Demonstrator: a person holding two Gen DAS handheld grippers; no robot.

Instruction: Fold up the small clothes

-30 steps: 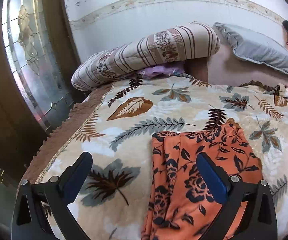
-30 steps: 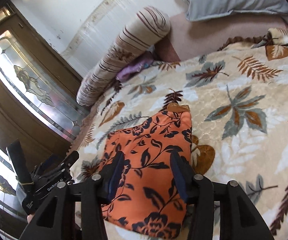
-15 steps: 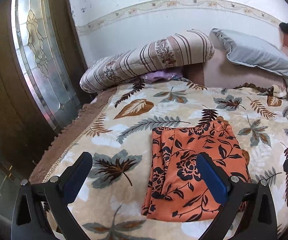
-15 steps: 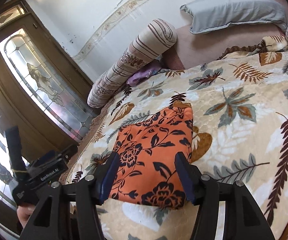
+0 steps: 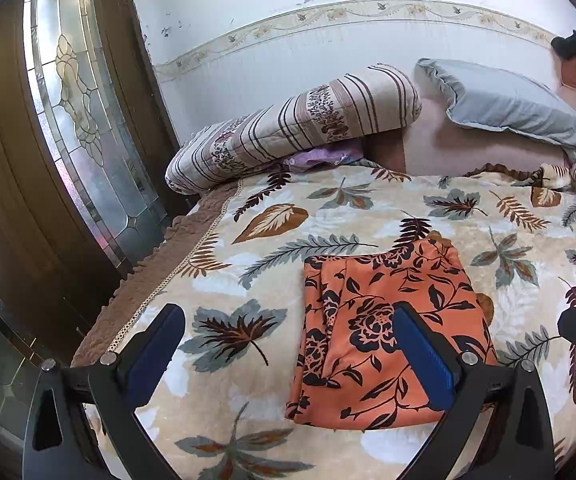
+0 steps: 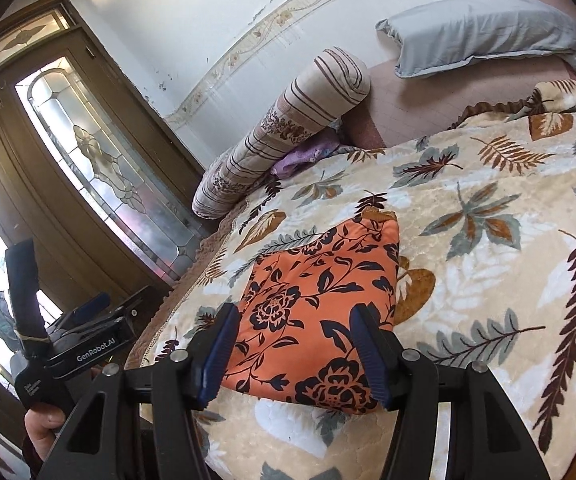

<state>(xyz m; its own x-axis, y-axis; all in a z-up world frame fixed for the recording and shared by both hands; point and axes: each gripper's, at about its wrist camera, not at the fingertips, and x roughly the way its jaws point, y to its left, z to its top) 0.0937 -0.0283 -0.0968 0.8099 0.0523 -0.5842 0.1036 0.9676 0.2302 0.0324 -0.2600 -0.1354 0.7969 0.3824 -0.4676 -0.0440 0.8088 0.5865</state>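
Observation:
A small orange garment with a black flower print (image 5: 371, 320) lies folded into a flat rectangle on the leaf-patterned blanket (image 5: 327, 216). In the left wrist view my left gripper (image 5: 288, 312) hangs above the blanket, open wide with nothing in it; its right finger overlaps the garment's right part. In the right wrist view the garment (image 6: 319, 292) lies just beyond my right gripper (image 6: 295, 310), which is open and holds nothing. The left gripper's body (image 6: 84, 352) and the hand (image 6: 44, 420) holding it show at the lower left there.
A striped bolster (image 5: 295, 124) and a grey pillow (image 5: 503, 104) lie at the bed's head against the wall. A purple cloth (image 5: 319, 158) peeks out under the bolster. A wooden door with patterned glass (image 5: 76, 120) stands left of the bed edge (image 5: 160, 264).
Both grippers have drawn back from the garment, which now lies farther ahead with its near edge in view. The right jaws have widened slightly. The garment has stayed put.

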